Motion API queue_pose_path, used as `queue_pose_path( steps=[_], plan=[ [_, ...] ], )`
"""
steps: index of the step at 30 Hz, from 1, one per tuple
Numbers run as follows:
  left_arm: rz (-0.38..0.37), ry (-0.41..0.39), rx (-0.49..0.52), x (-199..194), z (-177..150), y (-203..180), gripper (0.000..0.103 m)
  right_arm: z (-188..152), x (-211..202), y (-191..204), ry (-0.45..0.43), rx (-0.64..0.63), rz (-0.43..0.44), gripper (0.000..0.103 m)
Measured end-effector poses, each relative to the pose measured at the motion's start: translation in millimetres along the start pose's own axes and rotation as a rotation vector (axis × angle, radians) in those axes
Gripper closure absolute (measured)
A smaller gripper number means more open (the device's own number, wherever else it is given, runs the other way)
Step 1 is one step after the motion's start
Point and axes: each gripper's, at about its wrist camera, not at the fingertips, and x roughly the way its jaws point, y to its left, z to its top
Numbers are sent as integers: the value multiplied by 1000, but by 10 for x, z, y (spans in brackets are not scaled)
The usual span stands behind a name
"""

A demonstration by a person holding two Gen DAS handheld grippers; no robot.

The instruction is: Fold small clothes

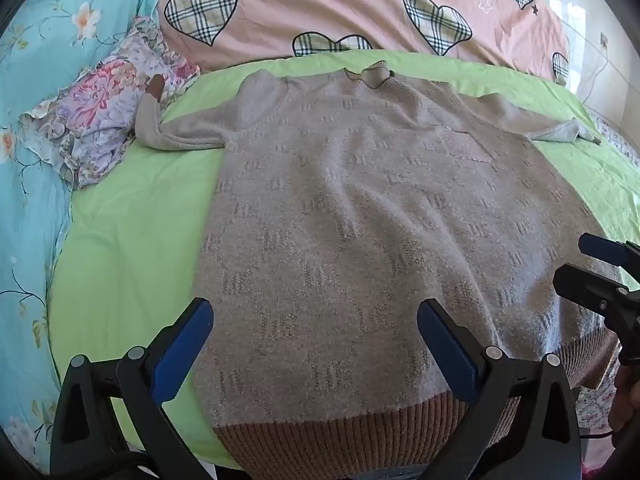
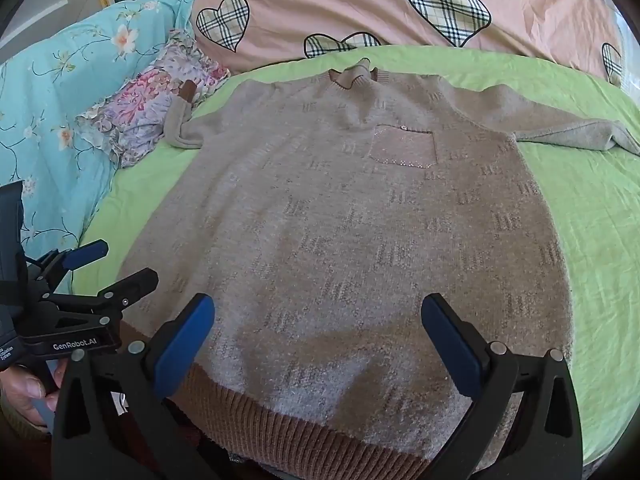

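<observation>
A beige knit sweater point(image 1: 360, 220) with a brown ribbed hem and a chest pocket lies flat, front up, on a green sheet point(image 1: 128, 240); it also shows in the right wrist view point(image 2: 360, 220). Both sleeves stretch out sideways. My left gripper point(image 1: 316, 312) is open and empty, hovering over the hem near the sweater's left side. My right gripper point(image 2: 318, 308) is open and empty over the hem toward the right side. The right gripper shows at the right edge of the left wrist view point(image 1: 592, 268), and the left gripper at the left edge of the right wrist view point(image 2: 116, 264).
A pink quilt with plaid hearts point(image 1: 340, 8) lies behind the sweater. A blue floral quilt point(image 1: 32, 160) and a crumpled floral cloth point(image 1: 104, 112) lie at the left, under the left cuff. The green sheet point(image 2: 592, 208) shows on both sides.
</observation>
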Motion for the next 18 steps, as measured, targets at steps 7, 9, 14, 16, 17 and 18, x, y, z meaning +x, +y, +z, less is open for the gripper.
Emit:
queue_pose_path(
  steps=[7,9,14,16,17,18],
  plan=[
    [-1,-7,7,-13,-1,1,1,7,3,-3,7,0,-7,0],
    [-2,-2,-2,16,26,-30,1,2,6,-8,3,-3,-4,0],
    [-12,-12,-3,-25,39,-26,1,26,38,-10,4,-3,-4,0],
    [-14,-17,-1,-29,48,-44,1,23,44,-16,3,-2,-2,0],
    [-12,-14,4,-33,51,-55,1,11,31,-14,2,-2,0,0],
    [-9,-10,8,-30,57,-60,1,16,36,-18,2,0,0,0]
  ],
)
